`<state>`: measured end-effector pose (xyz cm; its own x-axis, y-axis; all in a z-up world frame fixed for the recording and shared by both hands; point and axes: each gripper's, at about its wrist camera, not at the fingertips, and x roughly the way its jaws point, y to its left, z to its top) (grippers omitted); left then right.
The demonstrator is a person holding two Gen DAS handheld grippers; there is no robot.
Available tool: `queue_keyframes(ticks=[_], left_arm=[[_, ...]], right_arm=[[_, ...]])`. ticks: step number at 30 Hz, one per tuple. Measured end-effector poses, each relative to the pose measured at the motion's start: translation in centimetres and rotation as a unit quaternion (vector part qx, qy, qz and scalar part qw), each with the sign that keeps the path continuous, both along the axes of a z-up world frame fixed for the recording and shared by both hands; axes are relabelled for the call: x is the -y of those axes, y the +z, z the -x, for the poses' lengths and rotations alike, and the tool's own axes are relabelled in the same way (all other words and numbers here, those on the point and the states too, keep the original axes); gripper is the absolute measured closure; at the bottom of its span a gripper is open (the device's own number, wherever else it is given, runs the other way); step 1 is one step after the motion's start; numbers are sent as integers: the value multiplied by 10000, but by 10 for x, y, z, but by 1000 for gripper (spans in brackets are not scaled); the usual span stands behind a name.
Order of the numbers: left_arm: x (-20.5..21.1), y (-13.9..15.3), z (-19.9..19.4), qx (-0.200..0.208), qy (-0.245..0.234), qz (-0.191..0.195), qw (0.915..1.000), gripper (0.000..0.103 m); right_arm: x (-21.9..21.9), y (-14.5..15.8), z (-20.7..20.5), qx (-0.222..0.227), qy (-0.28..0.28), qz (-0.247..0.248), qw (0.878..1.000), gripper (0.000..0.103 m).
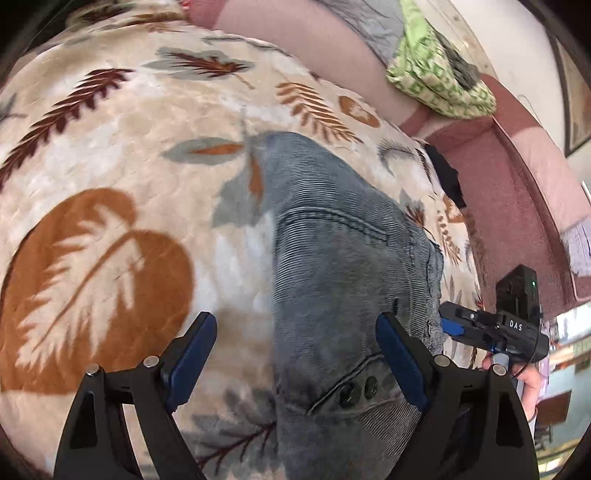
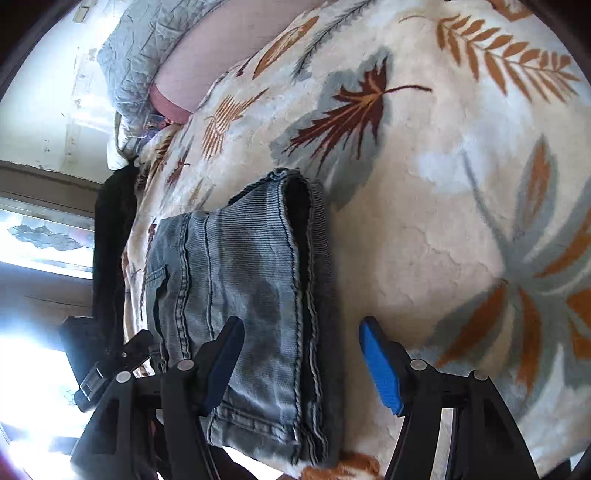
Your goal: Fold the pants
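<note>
Grey-blue denim pants (image 1: pixel 343 280) lie folded on a cream blanket with leaf prints (image 1: pixel 122 155). My left gripper (image 1: pixel 295 332) is open and hovers over the pants' left edge, near two dark buttons (image 1: pixel 358 389). My right gripper (image 2: pixel 301 339) is open above the folded pants (image 2: pixel 251 280), its jaws astride their right edge by the hems. The right gripper also shows in the left wrist view (image 1: pixel 491 328), at the pants' right side. The left gripper shows in the right wrist view (image 2: pixel 114 365), at the far left.
The blanket (image 2: pixel 443 184) covers a bed. A pink bolster (image 1: pixel 314 40), a grey quilted cover (image 1: pixel 369 22) and a green patterned cloth (image 1: pixel 436 70) lie at its far side. A dark garment (image 2: pixel 110 236) lies beside the pants. A bright window (image 2: pixel 44 236) is at left.
</note>
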<state>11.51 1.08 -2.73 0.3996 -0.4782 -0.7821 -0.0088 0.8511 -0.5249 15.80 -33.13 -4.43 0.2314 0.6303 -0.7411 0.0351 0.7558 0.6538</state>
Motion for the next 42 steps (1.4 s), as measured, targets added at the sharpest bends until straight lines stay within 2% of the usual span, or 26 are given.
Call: queue_keyframes(ticks=[3, 5, 7, 10, 12, 15, 17, 18, 20, 21, 24, 27, 30, 39, 42], left_arm=[[8, -3, -7, -26, -82, 50, 9999, 15], [14, -4, -11, 8, -147, 34, 9999, 15], [18, -5, -14, 44, -171, 49, 9998, 15], [11, -7, -12, 96, -125, 170, 9997, 15], [8, -8, -13, 87, -70, 297, 9995, 15], [7, -10, -15, 46, -26, 313, 9995, 15], [13, -9, -14, 88, -64, 100, 9999, 15], [18, -7, -13, 143, -93, -93, 9998, 19], [26, -5, -11, 252, -188, -378, 9988, 35], [29, -4, -10, 274, -264, -391, 9985, 47], [37, 3, -6, 429, -353, -686, 9961, 56], [43, 10, -1, 624, -453, -962, 9924, 63], [44, 18, 5, 840, -465, -1078, 9895, 73], [50, 43, 17, 1314, -551, -1174, 9828, 78], [47, 41, 17, 1288, -542, -1161, 9834, 78]], right_arm=[[-8, -1, -2, -23, 92, -271, 9996, 34], [-18, 0, 1, 47, 259, -138, 9996, 34], [-16, -5, 1, 29, 143, -271, 9995, 34], [-6, -12, 3, -48, -45, -529, 9986, 40], [-9, -12, 3, -9, 20, -313, 9995, 53], [-14, -8, 3, 57, 130, 34, 9999, 61], [-22, -5, 3, 103, 180, 263, 9994, 65], [-27, -2, 3, 161, 241, 427, 9987, 69], [-38, 4, 4, 309, 326, 718, 9964, 75], [-39, 8, 7, 369, 355, 813, 9954, 77], [-43, 14, 11, 501, 428, 961, 9932, 83], [-44, 19, 11, 548, 407, 987, 9928, 84], [-41, 27, 17, 660, 379, 933, 9927, 85], [-46, 54, 30, 1045, 472, 840, 9898, 87], [-48, 51, 29, 1049, 463, 877, 9895, 87]])
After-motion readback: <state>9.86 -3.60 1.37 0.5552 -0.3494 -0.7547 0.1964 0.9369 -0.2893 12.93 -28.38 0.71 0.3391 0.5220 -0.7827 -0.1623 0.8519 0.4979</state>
